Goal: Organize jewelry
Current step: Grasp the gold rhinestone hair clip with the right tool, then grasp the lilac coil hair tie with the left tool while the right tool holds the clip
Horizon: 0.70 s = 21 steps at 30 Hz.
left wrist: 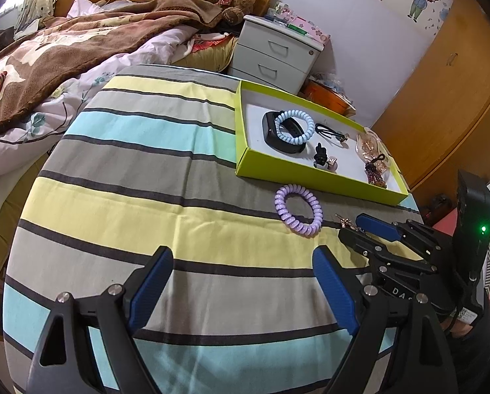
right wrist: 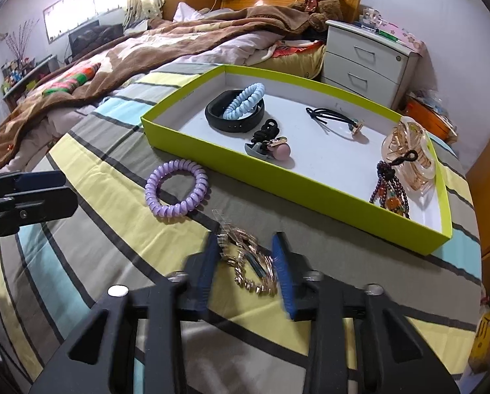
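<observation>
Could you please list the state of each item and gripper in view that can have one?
green box: open, lidless, holding accessories.
purple coil hair tie: on the cloth, outside the box.
blue coil hair tie: in the box, on the black band.
gold hair clip: on the cloth, between the right gripper's fingers.
left gripper: open, empty.
nightstand drawers: closed.

Round counter [left wrist: 120, 177], covered by striped cloth [right wrist: 90, 229] in yellow, grey, pale blue with dark lines. Lime-green tray [right wrist: 287, 193] resting flat on cloth, toward far right edge. Purple spiral hair tie [right wrist: 176, 187] lying flat on cloth, just beside tray's near wall, apart from it. Gold-toned hair clip [right wrist: 249, 262] on cloth, nearer than tray, to near right of hair tie; contact with cloth unclear. Bed [right wrist: 120, 62] with brown blanket beyond counter, left of tray.
</observation>
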Tool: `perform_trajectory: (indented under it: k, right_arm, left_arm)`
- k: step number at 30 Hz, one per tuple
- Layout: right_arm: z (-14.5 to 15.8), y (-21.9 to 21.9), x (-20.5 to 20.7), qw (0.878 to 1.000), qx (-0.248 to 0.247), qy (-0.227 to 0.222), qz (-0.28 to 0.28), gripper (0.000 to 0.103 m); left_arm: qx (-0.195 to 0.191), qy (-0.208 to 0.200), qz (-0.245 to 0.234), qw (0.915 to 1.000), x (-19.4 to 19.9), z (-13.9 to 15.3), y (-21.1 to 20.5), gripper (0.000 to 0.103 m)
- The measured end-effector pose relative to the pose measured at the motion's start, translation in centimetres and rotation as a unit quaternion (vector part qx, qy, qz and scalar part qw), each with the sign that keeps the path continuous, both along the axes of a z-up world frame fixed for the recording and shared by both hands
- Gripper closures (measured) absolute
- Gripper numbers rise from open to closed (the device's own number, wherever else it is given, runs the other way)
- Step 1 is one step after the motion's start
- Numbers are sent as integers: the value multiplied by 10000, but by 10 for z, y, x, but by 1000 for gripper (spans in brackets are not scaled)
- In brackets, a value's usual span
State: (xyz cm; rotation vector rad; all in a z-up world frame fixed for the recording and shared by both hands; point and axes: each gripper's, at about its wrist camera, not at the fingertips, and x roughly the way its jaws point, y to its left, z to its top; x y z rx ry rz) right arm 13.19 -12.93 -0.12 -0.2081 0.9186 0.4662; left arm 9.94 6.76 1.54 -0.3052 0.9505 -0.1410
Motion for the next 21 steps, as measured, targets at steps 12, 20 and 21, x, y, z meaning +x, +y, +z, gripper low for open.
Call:
perform_trajectory:
  k: [12,20,21]
  right_arm:
    - [7,-17,-8,9992,236,-150,-269,77]
    - [18,-37,-17,9972,420,-261,-555,77]
    - [19,-39,-19,9970,437,-276,-574,77]
  left_arm:
    - [30,71,-33,10000,4,-1,-9,15]
    - [-32,149,-71,9999,15,-5,-18,15]
    - [-22,154,-82,9998,17,-5,-20,15]
